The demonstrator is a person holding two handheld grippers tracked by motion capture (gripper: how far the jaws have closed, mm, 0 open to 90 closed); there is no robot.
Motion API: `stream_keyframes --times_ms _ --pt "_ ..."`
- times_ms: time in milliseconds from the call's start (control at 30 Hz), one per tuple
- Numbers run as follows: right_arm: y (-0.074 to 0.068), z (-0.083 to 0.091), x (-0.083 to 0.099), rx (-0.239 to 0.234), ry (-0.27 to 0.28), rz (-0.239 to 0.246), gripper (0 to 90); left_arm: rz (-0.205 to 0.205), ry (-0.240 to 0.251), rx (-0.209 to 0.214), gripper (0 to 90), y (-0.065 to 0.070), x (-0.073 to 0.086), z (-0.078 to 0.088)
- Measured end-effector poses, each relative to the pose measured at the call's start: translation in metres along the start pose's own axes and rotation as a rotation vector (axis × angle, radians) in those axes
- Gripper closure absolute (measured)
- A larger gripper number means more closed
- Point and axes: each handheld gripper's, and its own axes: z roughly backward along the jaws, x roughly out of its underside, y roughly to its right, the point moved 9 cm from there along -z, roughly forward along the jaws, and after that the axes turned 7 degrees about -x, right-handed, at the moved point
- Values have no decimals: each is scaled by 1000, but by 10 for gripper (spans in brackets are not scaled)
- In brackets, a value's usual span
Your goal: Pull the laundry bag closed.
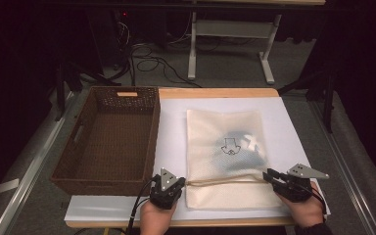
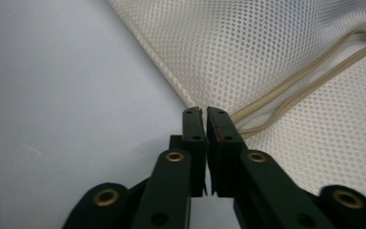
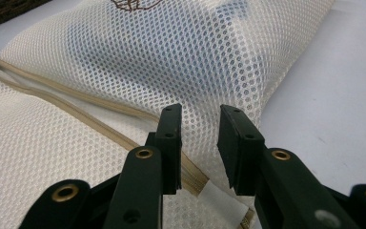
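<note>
Jaws of the left gripper [image 2: 204, 112] are seen pressed almost together in the left gripper view, with only a thin slit between the pads. The tips sit at the edge of the mesh bag [image 1: 225, 152], just where the beige drawstring [image 2: 295, 86] runs in between them; the cord appears to be pinched there, though the contact point itself is hidden by the pads. In the high view the left gripper [image 1: 178, 183] is found at the bag's near left edge, with the drawstring stretched across the bag from its tips toward the other gripper.

Jaws of the right gripper [image 3: 200, 114] are held partly spread, a clear gap being visible between the pads in the right gripper view. The bag's mesh lies directly under and ahead of them. The drawstring passes beneath the left-hand jaw of that view and ends at a small white tab below the gap. Whether the pads touch the cord or the mesh cannot be told. In the high view this gripper [image 1: 270, 175] is placed at the bag's near right edge, tips pointed inward at the cord's end.

The bag is laid flat on the white mat [image 1: 284, 122], extending away from both grippers, with a dark item visible through its mesh. A brown woven basket [image 1: 78, 152] is noted just beyond the left gripper, on its outer side.
</note>
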Motion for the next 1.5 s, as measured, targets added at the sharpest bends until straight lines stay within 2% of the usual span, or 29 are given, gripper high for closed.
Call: stream_keyframes --times_ms 67,167,233,300,367,433,533,567,633,867,1067,1200,1267,1333,1367,1400,1433,1500 --pt "0 0 0 0 -3 -2 713 16 -5 11 792 1 0 -3" --pt "-1 0 0 0 -2 -2 713 -3 -19 13 725 4 1 -10" --pt "-1 0 0 -1 -3 -2 713 -21 -36 14 705 6 4 -15" --pt "-2 0 0 -1 -3 -1 713 -18 -71 27 678 9 6 -21" --pt "-2 -1 0 -2 -5 0 713 -25 -70 24 676 9 6 -21" --pt "-3 -1 1 -2 -7 2 713 -12 -72 33 675 9 6 -21" --pt "-3 -2 1 -3 -11 2 713 7 -75 52 683 9 6 -20" --pt "-3 -2 1 -3 -11 3 713 20 -76 65 724 10 6 -20" --pt "-3 -2 1 -3 -10 3 713 29 -70 63 758 11 6 -17" --pt "-3 -1 1 -3 -5 4 714 3 -28 63 813 17 -2 -4" --pt "-3 -1 1 -4 -6 6 714 -39 -19 59 836 26 -5 -7" --pt "-4 -2 1 -5 -7 7 713 -76 -22 80 759 36 -5 -11" --pt "-3 -2 0 -5 -4 12 713 -64 4 89 698 38 -9 -6" --pt "-4 -1 0 -3 -4 8 713 -60 33 70 645 34 -13 2" --pt "-4 -1 0 -2 -3 6 713 -60 44 48 620 31 -13 5" --pt "-4 -1 0 -1 -3 8 713 -67 43 21 596 28 -11 7" --pt "-4 -1 0 -3 -4 8 713 -70 21 0 570 25 -7 6" --pt "-4 -2 0 -4 -8 14 713 -37 -37 6 545 22 4 2"
